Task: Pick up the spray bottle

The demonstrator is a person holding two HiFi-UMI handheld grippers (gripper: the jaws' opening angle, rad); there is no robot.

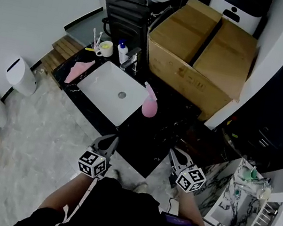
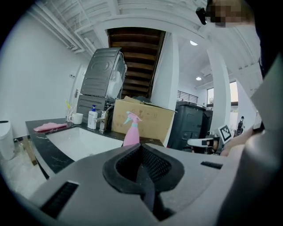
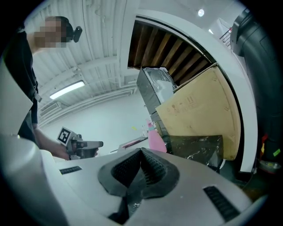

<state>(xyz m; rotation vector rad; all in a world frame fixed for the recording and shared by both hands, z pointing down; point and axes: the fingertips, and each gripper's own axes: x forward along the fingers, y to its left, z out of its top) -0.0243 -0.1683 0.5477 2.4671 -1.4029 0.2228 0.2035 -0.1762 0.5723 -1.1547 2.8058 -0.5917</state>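
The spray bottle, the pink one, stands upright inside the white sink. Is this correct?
Not quite. The spray bottle does stand upright, but not inside the sink. It stands on the dark counter, close beside the sink's edge. The head view shows this.

Clear approach over dark countertop (image 1: 153, 139) to spray bottle (image 1: 149, 107); blocked behind by cardboard box (image 1: 201, 50), bounded left by sink basin (image 1: 106, 82), faucet (image 1: 132, 58) beyond.

No legible text anywhere; only faint, unreadable print on the cardboard box (image 1: 188, 79) side.
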